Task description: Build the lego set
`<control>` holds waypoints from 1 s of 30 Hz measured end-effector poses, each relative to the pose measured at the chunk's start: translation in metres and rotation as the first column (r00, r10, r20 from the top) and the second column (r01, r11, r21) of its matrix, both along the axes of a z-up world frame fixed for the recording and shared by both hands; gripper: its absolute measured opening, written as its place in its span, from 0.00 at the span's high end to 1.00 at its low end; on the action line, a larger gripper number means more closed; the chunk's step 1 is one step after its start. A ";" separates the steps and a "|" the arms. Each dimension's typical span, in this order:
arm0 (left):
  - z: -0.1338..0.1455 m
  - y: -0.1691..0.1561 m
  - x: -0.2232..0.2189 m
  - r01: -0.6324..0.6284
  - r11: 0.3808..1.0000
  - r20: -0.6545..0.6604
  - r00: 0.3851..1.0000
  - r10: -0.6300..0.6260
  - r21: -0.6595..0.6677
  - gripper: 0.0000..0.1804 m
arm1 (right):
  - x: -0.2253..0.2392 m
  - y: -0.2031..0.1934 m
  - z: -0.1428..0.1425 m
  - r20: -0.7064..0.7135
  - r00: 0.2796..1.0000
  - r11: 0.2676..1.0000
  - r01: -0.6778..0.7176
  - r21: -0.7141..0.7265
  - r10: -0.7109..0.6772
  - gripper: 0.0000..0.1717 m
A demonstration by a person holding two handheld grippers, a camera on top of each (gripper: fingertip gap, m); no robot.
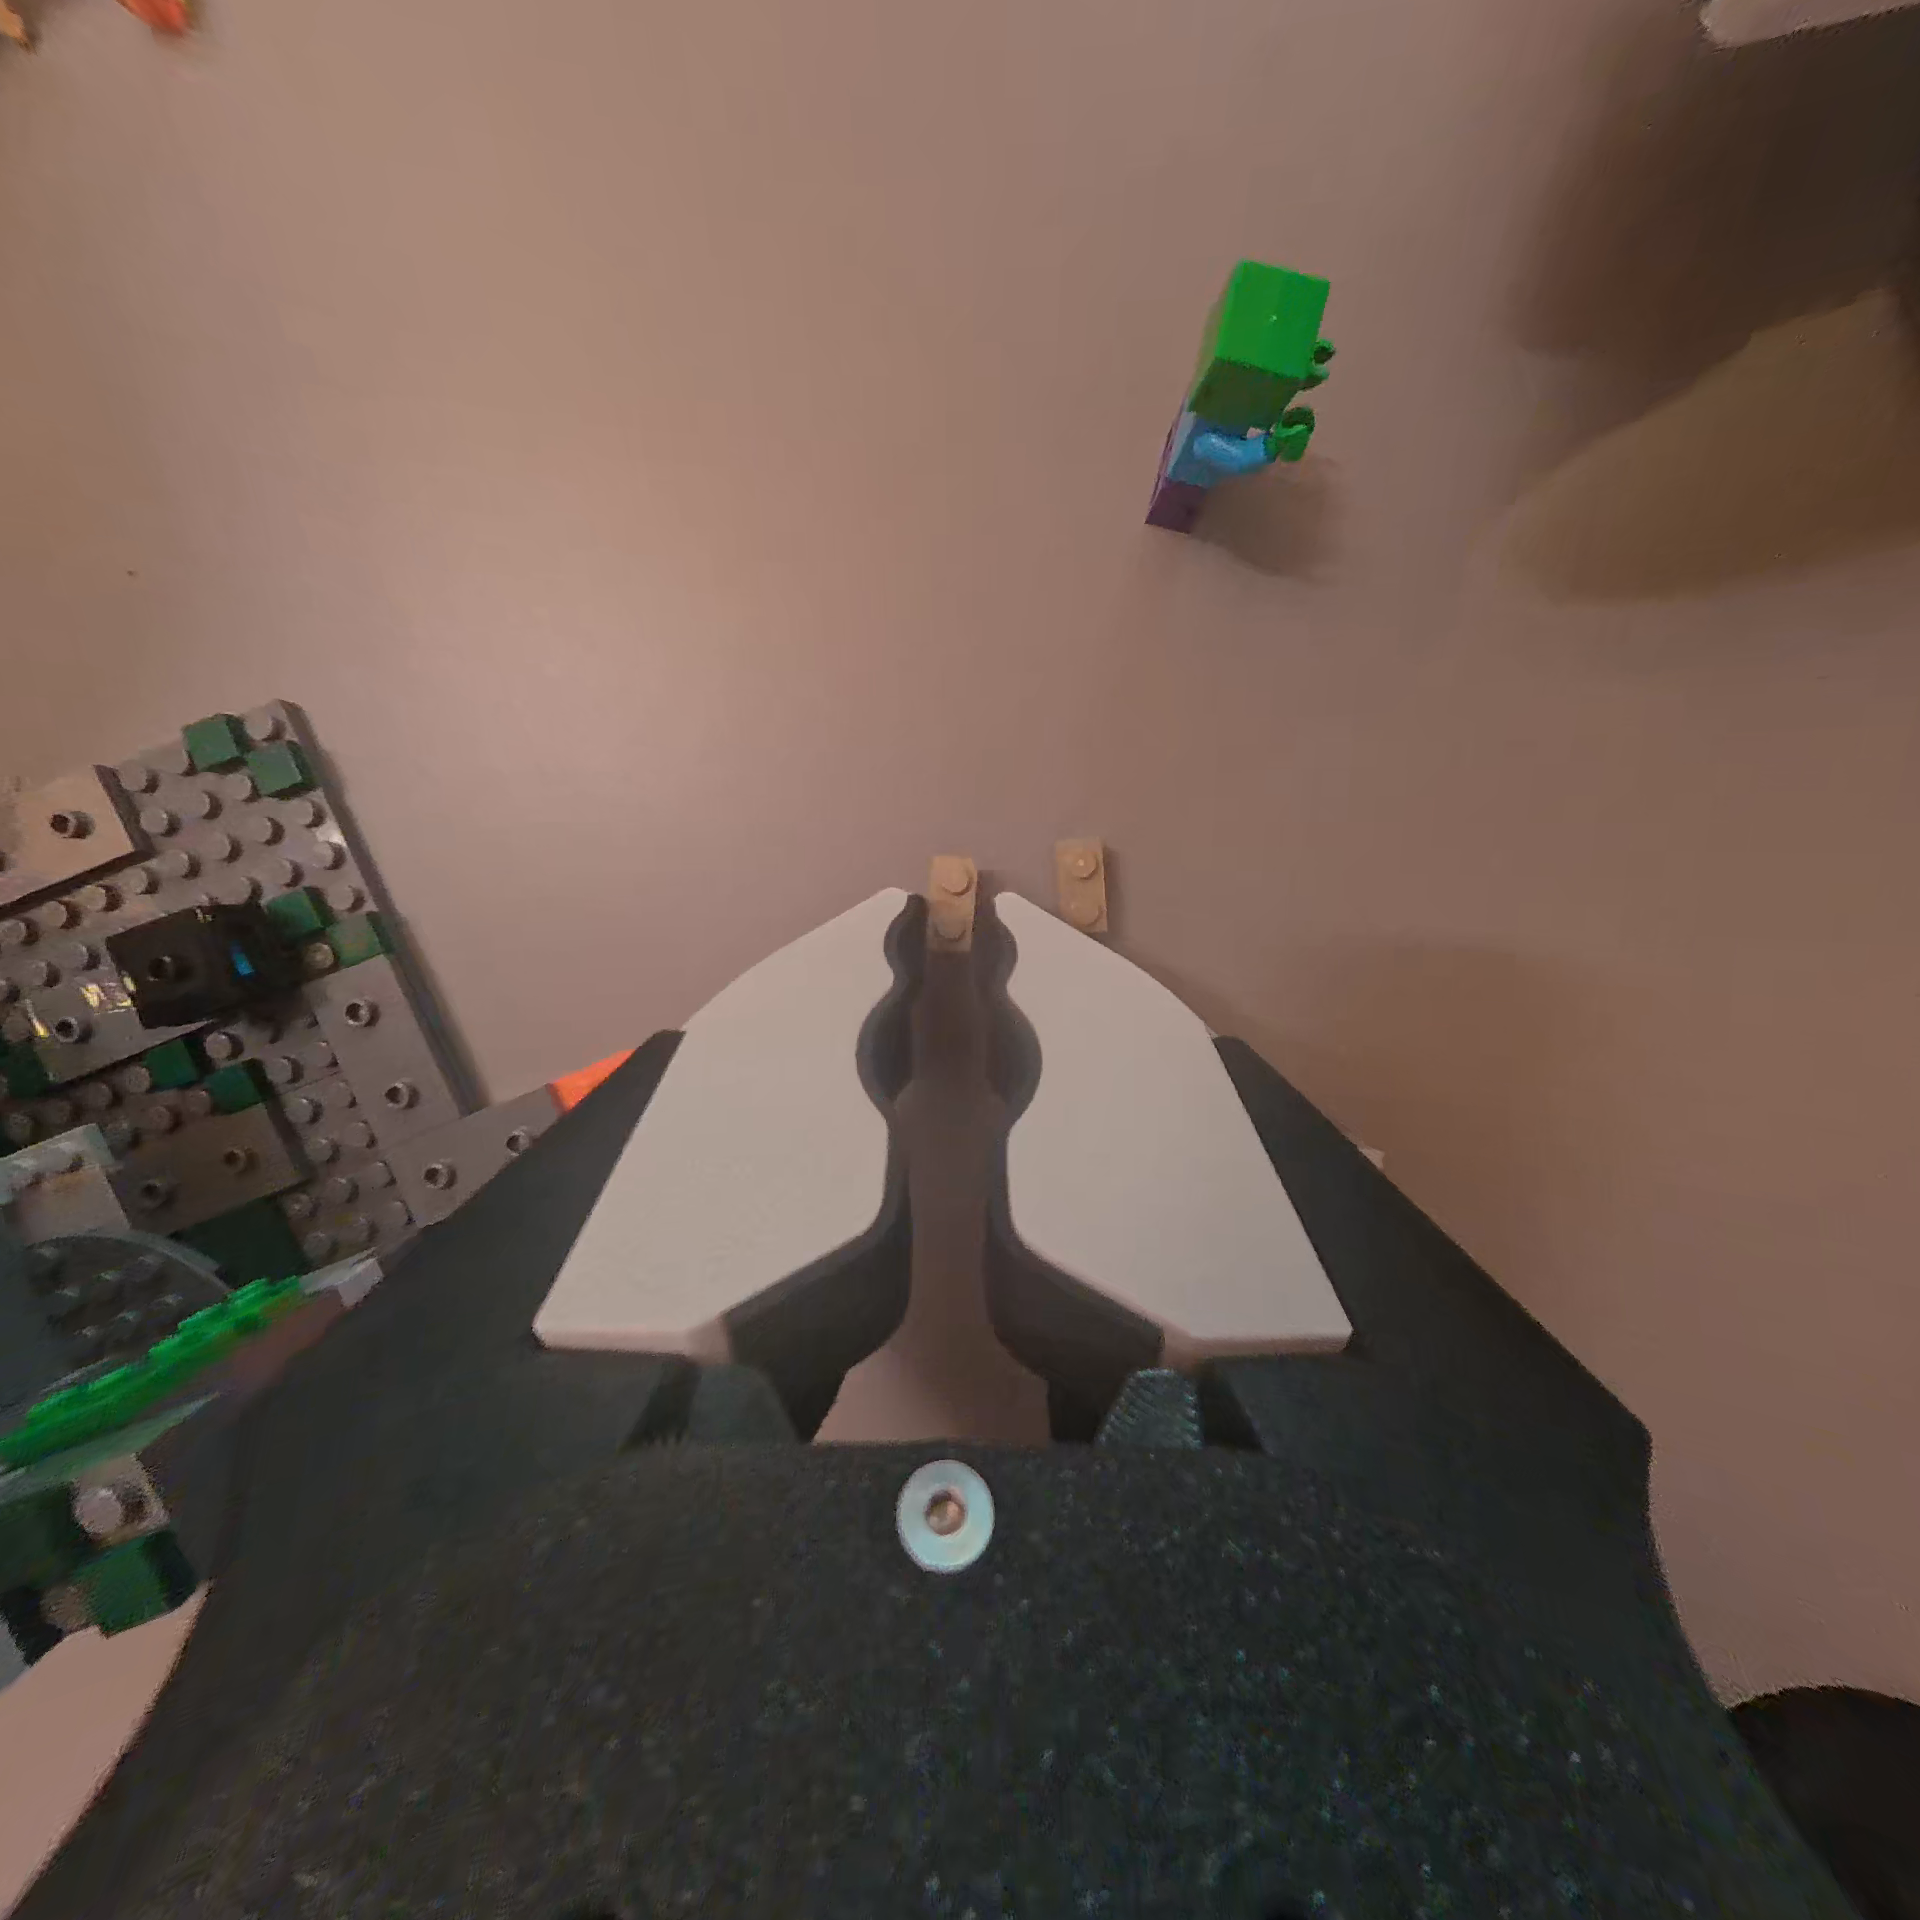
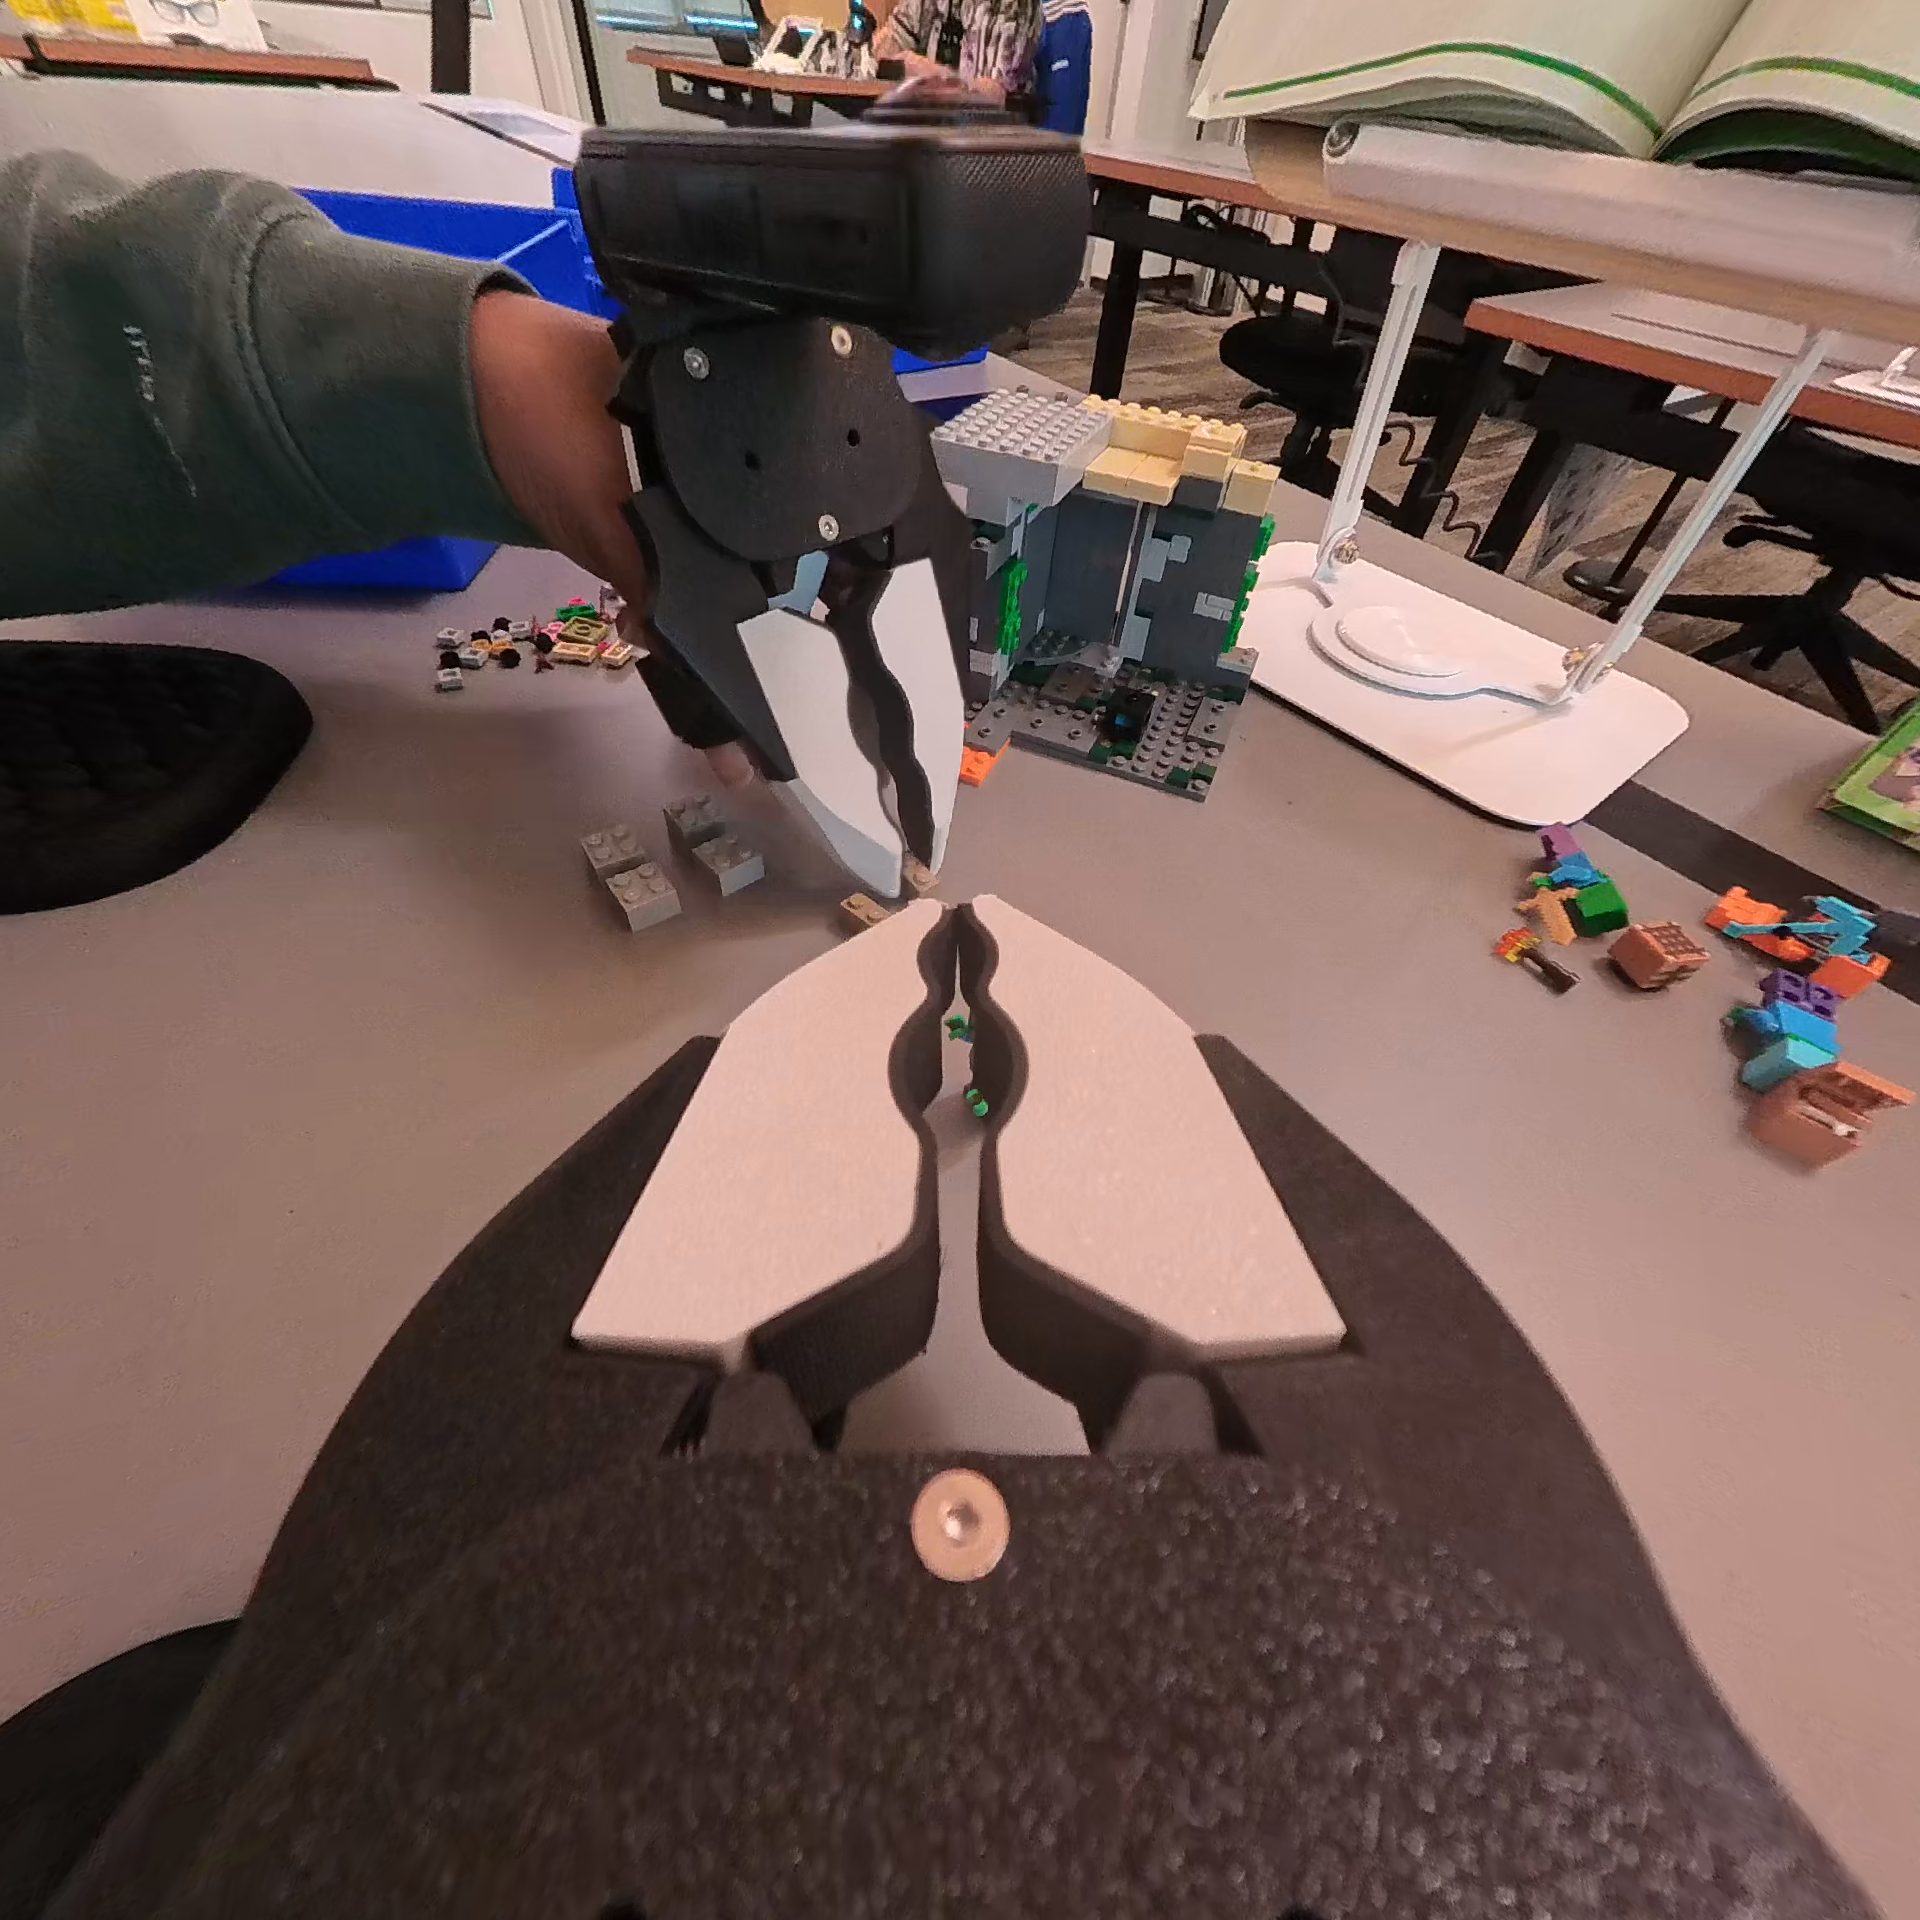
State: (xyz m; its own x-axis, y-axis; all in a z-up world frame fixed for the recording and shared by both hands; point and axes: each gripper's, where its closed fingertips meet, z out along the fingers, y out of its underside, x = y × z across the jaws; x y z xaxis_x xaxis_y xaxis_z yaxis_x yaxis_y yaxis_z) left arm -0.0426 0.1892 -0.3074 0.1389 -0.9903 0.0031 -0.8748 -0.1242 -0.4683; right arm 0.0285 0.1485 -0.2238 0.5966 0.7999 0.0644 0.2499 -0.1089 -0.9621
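Tan two-stud plate (image 1: 952,906) lying on the grey tabletop (image 1: 727,520), pinched between the left tongs (image 1: 954,914), second tan plate (image 1: 1083,883) just beside, right tongs (image 2: 957,912) closed on nothing, grey brick building (image 2: 1117,582) near, grey bricks (image 2: 665,862) nearby.

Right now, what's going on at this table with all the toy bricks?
A person works two handheld grippers over a grey table. The left gripper has its jaws closed on a small tan two-stud plate, tip down at the tabletop. A second tan plate lies just beside it. The right gripper is shut nearby.
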 end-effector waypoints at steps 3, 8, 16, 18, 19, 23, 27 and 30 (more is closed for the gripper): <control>0.000 0.000 -0.001 -0.004 1.000 0.008 1.000 0.004 0.004 0.93 | 0.000 0.000 -0.001 0.002 1.000 1.000 0.000 -0.002 0.000 1.00; 0.024 0.003 -0.008 -0.041 0.998 0.052 0.998 0.039 0.049 0.92 | 0.000 0.000 -0.001 0.002 1.000 1.000 -0.003 -0.002 0.003 1.00; 0.137 0.006 -0.133 -0.263 0.926 0.082 0.965 0.250 0.272 0.95 | -0.001 -0.001 0.000 -0.016 1.000 1.000 -0.007 -0.013 0.007 1.00; 0.152 0.005 -0.194 -0.353 0.885 0.036 0.932 0.360 0.302 0.94 | -0.001 -0.002 0.002 -0.019 1.000 1.000 -0.008 -0.009 0.008 1.00; 0.154 0.001 -0.225 -0.398 0.868 -0.002 0.909 0.417 0.296 0.94 | -0.001 -0.002 0.002 -0.019 1.000 1.000 -0.009 -0.007 0.008 1.00; 0.130 -0.020 -0.329 -0.546 0.809 -0.144 0.802 0.580 0.220 0.94 | -0.001 -0.002 0.002 -0.020 1.000 1.000 -0.010 -0.010 0.010 1.00; 0.076 -0.040 -0.388 -0.601 0.787 -0.290 0.735 0.613 0.139 0.92 | -0.002 -0.002 -0.001 -0.011 1.000 1.000 -0.012 -0.014 0.011 1.00; 0.051 -0.043 -0.411 -0.615 0.778 -0.357 0.703 0.615 0.131 0.91 | -0.003 -0.001 -0.005 -0.003 1.000 1.000 -0.010 -0.023 0.010 1.00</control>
State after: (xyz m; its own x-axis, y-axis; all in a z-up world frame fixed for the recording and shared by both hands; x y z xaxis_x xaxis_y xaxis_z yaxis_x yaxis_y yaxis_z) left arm -0.4533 0.1461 -0.2561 0.7074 -0.6845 -0.1764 -0.7063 -0.6945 -0.1374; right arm 0.0259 0.1472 -0.2284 0.5891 0.8069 0.0443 0.2485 -0.1287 -0.9600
